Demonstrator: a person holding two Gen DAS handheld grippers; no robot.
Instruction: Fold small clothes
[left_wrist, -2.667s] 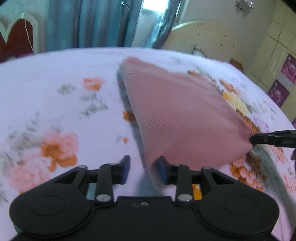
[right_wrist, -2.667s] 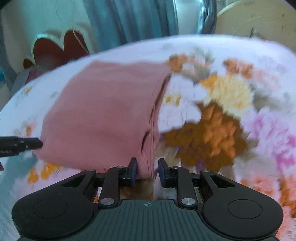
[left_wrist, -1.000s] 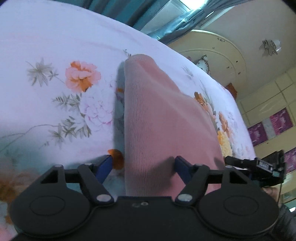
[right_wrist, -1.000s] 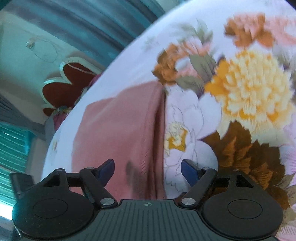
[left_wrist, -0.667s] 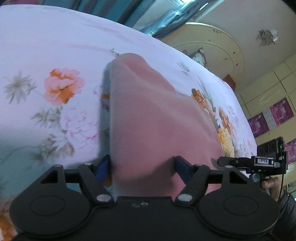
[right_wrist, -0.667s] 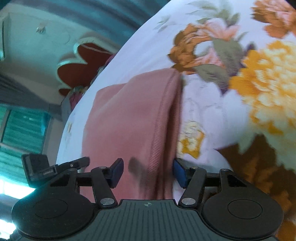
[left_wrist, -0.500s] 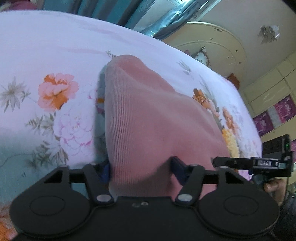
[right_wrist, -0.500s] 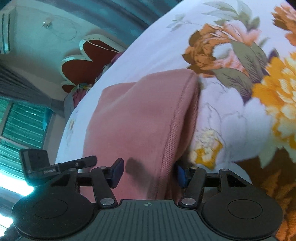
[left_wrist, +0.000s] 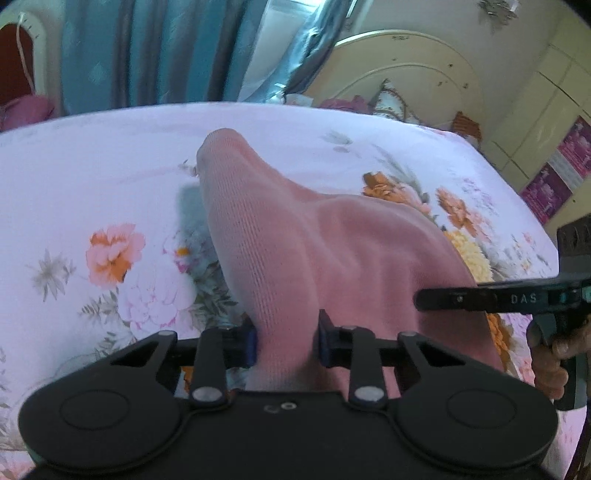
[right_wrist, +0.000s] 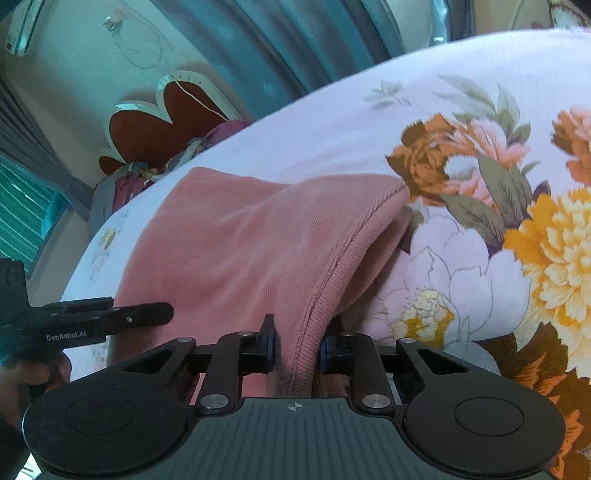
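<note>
A pink knit garment (left_wrist: 332, 251) lies folded on the floral bedsheet (left_wrist: 92, 184), its near edge lifted off the bed. My left gripper (left_wrist: 286, 341) is closing, and its blue pads pinch the garment's near left corner, bunched between them. In the right wrist view the same garment (right_wrist: 240, 240) shows its ribbed hem. My right gripper (right_wrist: 296, 350) is closing too, its pads squeezing that hem at the near right corner. The other gripper's fingers (left_wrist: 461, 299) (right_wrist: 110, 314) reach in from the side in each view.
Blue curtains (left_wrist: 147, 55) hang behind the bed. A cream round headboard (left_wrist: 399, 74) and cupboard doors (left_wrist: 546, 110) stand at the back right. A red heart-shaped chair back (right_wrist: 155, 122) with clothes is off the far left. A hand (left_wrist: 550, 354) holds the right gripper's handle.
Both pairs of jaws narrowed from wide open onto the garment's near corners. Both grippers rose and rolled, lifting the near edge off the sheet.
</note>
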